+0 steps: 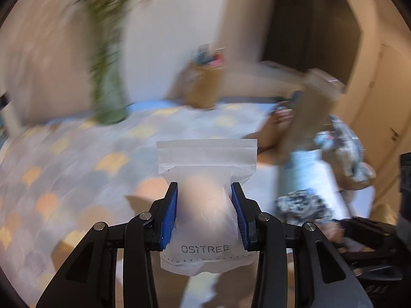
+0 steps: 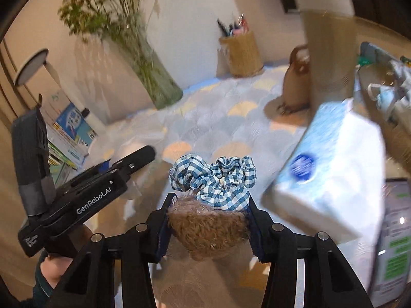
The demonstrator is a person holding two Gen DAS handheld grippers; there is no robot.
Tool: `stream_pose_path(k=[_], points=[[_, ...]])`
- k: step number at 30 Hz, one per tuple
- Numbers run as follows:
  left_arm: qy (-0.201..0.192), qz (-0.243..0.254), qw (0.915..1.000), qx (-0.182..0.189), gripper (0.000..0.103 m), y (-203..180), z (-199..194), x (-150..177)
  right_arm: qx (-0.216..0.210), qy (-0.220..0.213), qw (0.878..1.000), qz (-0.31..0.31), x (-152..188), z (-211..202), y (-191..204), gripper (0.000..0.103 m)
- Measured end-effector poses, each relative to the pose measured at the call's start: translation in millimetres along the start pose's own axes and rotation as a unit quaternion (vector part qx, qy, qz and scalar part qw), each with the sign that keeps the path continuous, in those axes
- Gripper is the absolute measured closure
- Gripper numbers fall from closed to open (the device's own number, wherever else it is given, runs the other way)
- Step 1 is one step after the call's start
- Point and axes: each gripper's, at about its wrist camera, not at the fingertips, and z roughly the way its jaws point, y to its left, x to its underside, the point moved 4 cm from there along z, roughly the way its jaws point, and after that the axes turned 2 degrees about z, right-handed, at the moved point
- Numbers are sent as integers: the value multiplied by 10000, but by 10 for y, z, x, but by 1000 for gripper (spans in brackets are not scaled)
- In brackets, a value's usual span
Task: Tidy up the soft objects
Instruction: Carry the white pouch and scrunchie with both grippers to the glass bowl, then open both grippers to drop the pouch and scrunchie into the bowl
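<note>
My left fingers (image 1: 204,214) were clamped on a frosted white pouch (image 1: 205,200), held above the patterned counter (image 1: 77,154). My right fingers (image 2: 209,218) were closed on a brown fuzzy scrunchie (image 2: 208,227), with a blue gingham scrunchie (image 2: 213,178) bunched on top of it, near the tissue pack (image 2: 331,179) at right. In my judgement the gingham one, apparently only resting there, could slide off in a quick swing. Blur smeared the far vase (image 1: 108,89) and basket (image 1: 203,87); what the pouch contained I could not make out.
</note>
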Motion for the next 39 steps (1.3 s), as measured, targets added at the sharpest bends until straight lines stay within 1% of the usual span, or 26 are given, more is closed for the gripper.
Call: stream_pose_path(k=[2, 4, 6, 7, 8, 10, 11, 13, 14, 16, 17, 18, 19, 21, 23, 25, 28, 32, 34, 35, 36, 37, 38, 39], points=[[-35, 103, 9995, 306, 66, -313, -18, -153, 21, -120, 9999, 65, -57, -181, -114, 54], [-47, 274, 9977, 614, 66, -599, -22, -261, 53, -324, 9991, 268, -145, -439, -335, 54], [53, 706, 9917, 1074, 66, -1042, 28, -367, 109, -510, 9972, 532, -239, -706, -620, 54], [64, 953, 9871, 1286, 66, -1309, 62, -410, 189, -633, 9956, 667, -297, -860, -797, 54], [57, 1110, 9838, 1407, 66, -1519, 101, -444, 279, -734, 9941, 748, -342, -977, -932, 54], [69, 1283, 9794, 1560, 66, -1859, 204, -506, 655, -964, 9892, 888, -464, -1255, -1262, 54], [110, 1299, 9778, 1639, 66, -2057, 299, -560, 805, -1041, 9869, 939, -517, -1354, -1388, 54], [209, 1221, 9762, 1778, 66, -2273, 452, -612, 1082, -1209, 9813, 1035, -658, -1553, -1679, 54], [206, 1221, 9759, 1795, 66, -2412, 548, -649, 1195, -1250, 9790, 1075, -716, -1623, -1797, 54], [67, 1367, 9758, 1708, 66, -2622, 675, -688, 1408, -1280, 9749, 1152, -842, -1702, -2040, 53], [14, 1440, 9755, 1661, 66, -2708, 733, -694, 1507, -1257, 9734, 1181, -897, -1712, -2141, 53], [-9, 1472, 9755, 1633, 66, -2775, 788, -701, 1702, -1179, 9702, 1259, -965, -1717, -2309, 53], [-6, 1478, 9755, 1629, 66, -2828, 843, -705, 1764, -1127, 9692, 1299, -1011, -1705, -2408, 53], [43, 1451, 9754, 1660, 66, -2925, 966, -727, 1770, -1025, 9689, 1395, -1112, -1687, -2631, 53], [9, 1501, 9762, 1568, 66, -2980, 1072, -768, 1826, -980, 9675, 1451, -1182, -1650, -2770, 53], [-36, 1532, 9773, 1463, 66, -3001, 1126, -794, 1973, -931, 9650, 1452, -1289, -1591, -2921, 53], [-28, 1479, 9791, 1394, 66, -3041, 1243, -842, 2051, -841, 9644, 1442, -1368, -1519, -3050, 52], [-128, 1522, 9808, 1212, 66, -3090, 1367, -941, 1994, -768, 9667, 1406, -1515, -1397, -3171, 52], [-149, 1527, 9812, 1171, 66, -3083, 1407, -974, 1965, -803, 9674, 1383, -1596, -1343, -3216, 49], [-170, 1527, 9819, 1111, 64, -3079, 1435, -1000, 1947, -807, 9676, 1388, -1625, -1324, -3235, 48], [-202, 1522, 9819, 1105, 61, -3078, 1450, -1018, 1907, -793, 9684, 1396, -1652, -1292, -3248, 43], [-214, 1539, 9815, 1119, 46, -3086, 1472, -1036, 1895, -770, 9689, 1394, -1671, -1268, -3261, 40], [-206, 1560, 9812, 1117, 28, -3091, 1481, -1050, 1928, -740, 9685, 1392, -1686, -1242, -3273, 39], [-243, 1560, 9812, 1111, 22, -3094, 1474, -1060, 1989, -723, 9676, 1377, -1695, -1225, -3285, 38]])
